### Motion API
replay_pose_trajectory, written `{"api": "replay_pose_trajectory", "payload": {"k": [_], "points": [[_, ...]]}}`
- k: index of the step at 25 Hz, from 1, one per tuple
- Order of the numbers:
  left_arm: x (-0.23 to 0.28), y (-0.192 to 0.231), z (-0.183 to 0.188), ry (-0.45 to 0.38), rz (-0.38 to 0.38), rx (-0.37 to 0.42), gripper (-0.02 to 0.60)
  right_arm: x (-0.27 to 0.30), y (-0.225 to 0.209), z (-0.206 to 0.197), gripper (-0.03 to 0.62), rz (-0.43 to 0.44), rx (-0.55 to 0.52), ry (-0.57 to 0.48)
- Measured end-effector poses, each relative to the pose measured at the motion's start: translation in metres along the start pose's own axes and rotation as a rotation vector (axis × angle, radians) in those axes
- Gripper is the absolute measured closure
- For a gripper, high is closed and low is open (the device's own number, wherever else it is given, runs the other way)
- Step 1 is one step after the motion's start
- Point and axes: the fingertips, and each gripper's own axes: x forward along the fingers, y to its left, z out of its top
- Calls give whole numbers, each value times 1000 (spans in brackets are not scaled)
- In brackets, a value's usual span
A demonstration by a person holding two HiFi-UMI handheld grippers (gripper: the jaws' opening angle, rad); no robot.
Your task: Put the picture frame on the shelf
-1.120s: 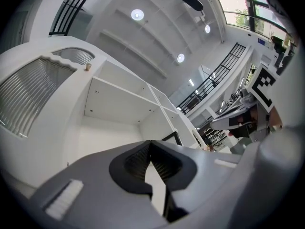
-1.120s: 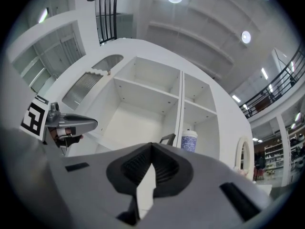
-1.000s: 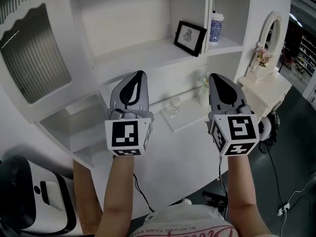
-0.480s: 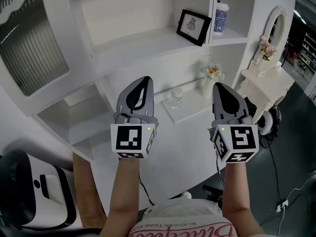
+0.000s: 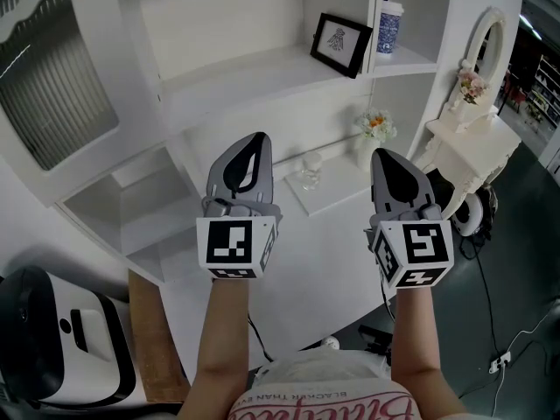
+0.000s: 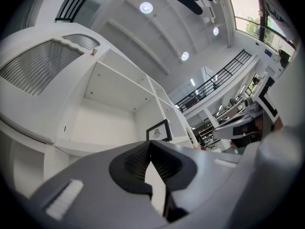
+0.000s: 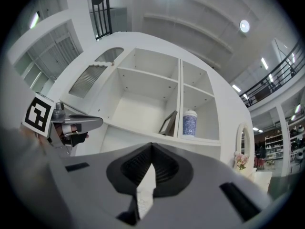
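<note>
The black picture frame stands leaning on the upper shelf of the white cabinet, against the divider. It also shows in the left gripper view as picture frame and, edge-on, in the right gripper view as picture frame. My left gripper and right gripper are held side by side below and in front of that shelf, well apart from the frame. Both are shut with nothing between their jaws. The tips of the left gripper and of the right gripper meet.
A blue patterned cup stands in the compartment right of the frame. A lower ledge carries a small glass and a vase of flowers. A white dresser with an oval mirror is at the right, a white device at the lower left.
Both grippers have sunk slightly away from the shelf in the head view, and the flowers behind them have come into sight. The frame has not moved.
</note>
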Motion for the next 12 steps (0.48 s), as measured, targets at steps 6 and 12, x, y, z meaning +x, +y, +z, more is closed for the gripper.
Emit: {"api": "replay_pose_trajectory", "payload": {"k": [6,12], "points": [[1,1,4,0,-1,17,574,0,-1,0,586,-1,4,3],[0,1,11,-5,-8,35,574,1,-3,7,586,-2,-4,-5]]}}
